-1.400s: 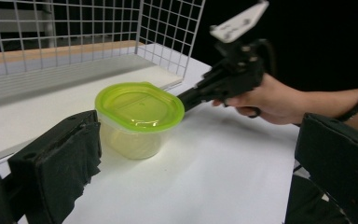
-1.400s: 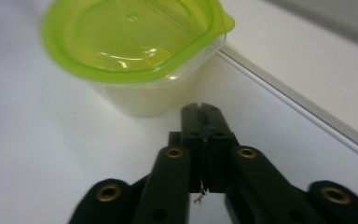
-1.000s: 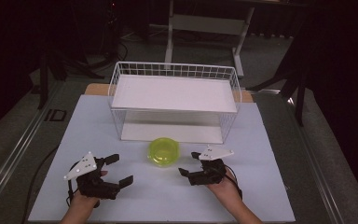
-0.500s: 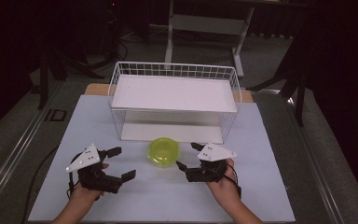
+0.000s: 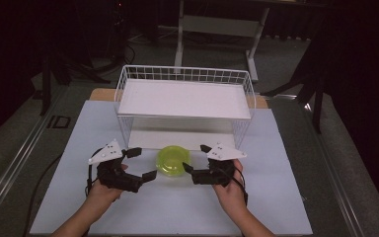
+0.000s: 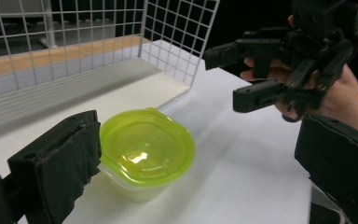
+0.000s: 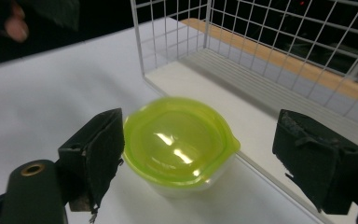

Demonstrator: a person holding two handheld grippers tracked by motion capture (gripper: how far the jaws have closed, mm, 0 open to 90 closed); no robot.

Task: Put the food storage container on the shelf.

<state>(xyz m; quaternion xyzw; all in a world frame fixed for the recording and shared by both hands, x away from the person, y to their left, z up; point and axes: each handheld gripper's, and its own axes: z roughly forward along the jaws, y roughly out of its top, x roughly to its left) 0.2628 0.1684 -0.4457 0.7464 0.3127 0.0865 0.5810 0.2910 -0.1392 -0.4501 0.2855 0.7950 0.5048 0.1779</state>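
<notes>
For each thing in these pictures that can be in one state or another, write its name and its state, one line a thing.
Container: lid on, upright on the table, just in front of the rack, held by nothing.
Wire rack: upright on the table, top shelf bare.
Left gripper: open, beside the container, not touching it.
Right gripper: open, jaws either side of the container, not closed on it.

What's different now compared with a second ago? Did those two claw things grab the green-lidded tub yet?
Not yet. Both grippers have crept inward toward the container: the left gripper from its left, the right gripper from its right, and a little forward toward the wire rack. Both have their jaws open, one on either side of the container, and nothing is held. The container, the rack and the white mat have stayed where they were.
</notes>
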